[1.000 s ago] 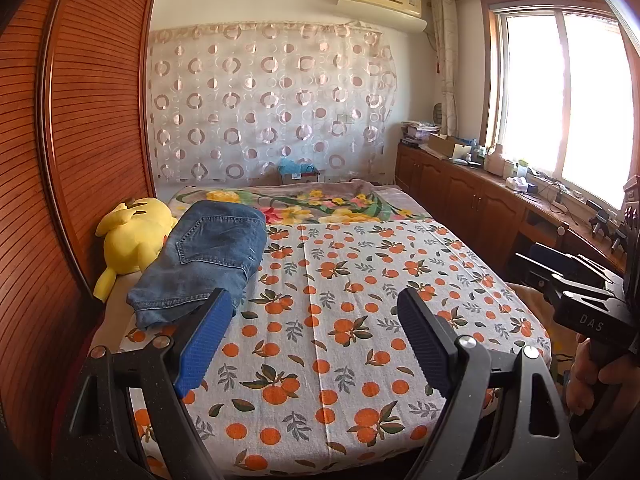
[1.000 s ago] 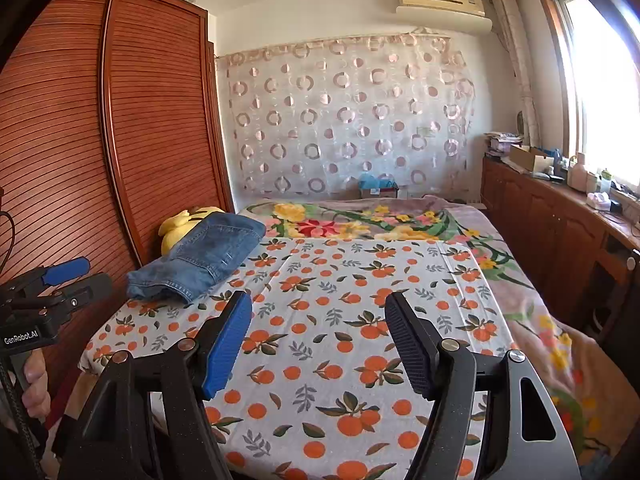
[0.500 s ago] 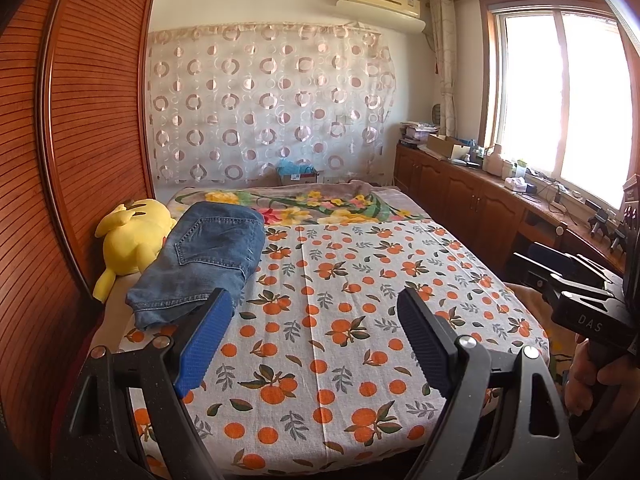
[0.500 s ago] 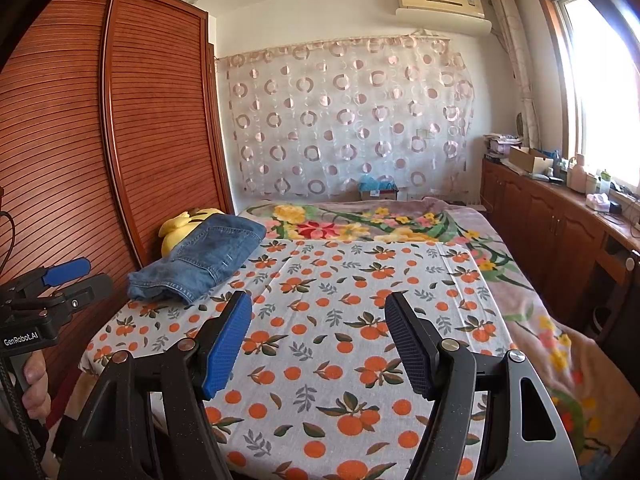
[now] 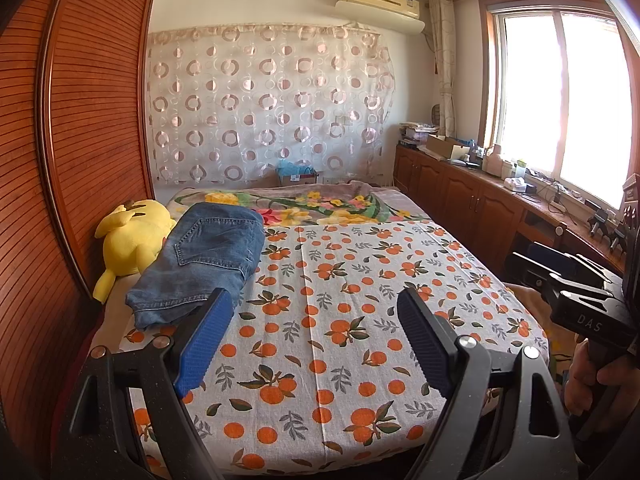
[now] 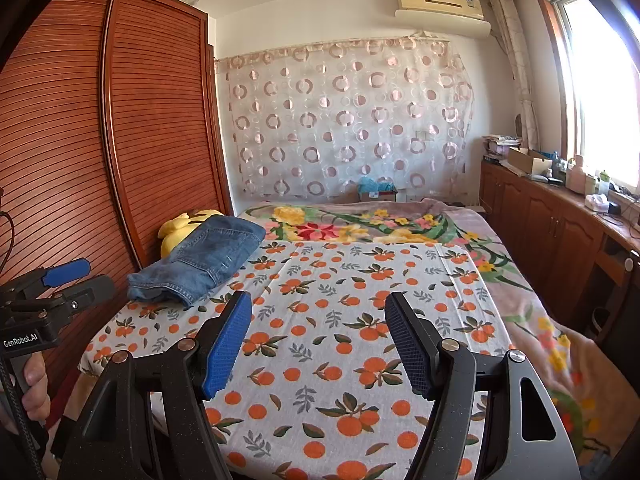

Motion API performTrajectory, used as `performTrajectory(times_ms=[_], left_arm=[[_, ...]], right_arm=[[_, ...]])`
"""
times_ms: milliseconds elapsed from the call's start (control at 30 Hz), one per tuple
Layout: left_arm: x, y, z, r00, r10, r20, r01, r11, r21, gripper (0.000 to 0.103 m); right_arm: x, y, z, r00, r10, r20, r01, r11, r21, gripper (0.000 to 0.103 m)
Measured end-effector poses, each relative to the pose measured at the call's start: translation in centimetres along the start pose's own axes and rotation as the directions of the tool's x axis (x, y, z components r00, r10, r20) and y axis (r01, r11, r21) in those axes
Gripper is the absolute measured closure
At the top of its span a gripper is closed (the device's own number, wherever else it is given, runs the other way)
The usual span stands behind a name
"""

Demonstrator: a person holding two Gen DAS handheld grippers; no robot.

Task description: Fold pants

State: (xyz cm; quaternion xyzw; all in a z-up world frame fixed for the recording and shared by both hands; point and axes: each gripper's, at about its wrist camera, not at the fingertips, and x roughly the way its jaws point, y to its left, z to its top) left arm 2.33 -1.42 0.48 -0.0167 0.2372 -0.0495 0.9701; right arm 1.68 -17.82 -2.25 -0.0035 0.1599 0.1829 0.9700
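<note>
Folded blue jeans (image 5: pixel 206 258) lie at the far left of the bed, on the orange-print sheet (image 5: pixel 344 320), partly resting against a yellow plush toy. In the right wrist view the jeans (image 6: pixel 204 262) sit left of centre. My left gripper (image 5: pixel 314 312) hovers over the near end of the bed, open, nothing between its blue pads; the jeans are just beyond its left finger. My right gripper (image 6: pixel 318 314) is also open and empty, well to the right of the jeans. Each gripper shows at the edge of the other's view, held by a hand.
A yellow plush toy (image 5: pixel 130 236) lies against the slatted wooden wardrobe (image 5: pixel 80 140) on the left. A floral blanket (image 5: pixel 320 208) covers the bed's far end. Wooden cabinets (image 5: pixel 472 208) with clutter run under the window on the right.
</note>
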Motion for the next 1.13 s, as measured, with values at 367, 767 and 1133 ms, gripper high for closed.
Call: performTrajectory(times_ms=[367,767,1133], left_arm=[[-0.01,0.07,-0.04,1.0,-0.001,0.001,0.001,1.0,0.0,0.018],[-0.01,0.11,-0.11,1.0,-0.001,0.002,0.001,1.0,0.001,0.018],[-0.03,0.04,-0.13,1.0,-0.001,0.004,0.001,1.0,0.0,0.018]], right_arm=[[-0.02,0.02,-0.06,1.0,0.0,-0.001,0.0,1.0,0.002,0.032],[-0.15,0.19,-0.09,1.0,-0.005,0.004,0.005,1.0,0.005,0.032],[-0.2,0.21,-0.07,1.0,-0.005,0.005,0.005,1.0,0.006,0.032]])
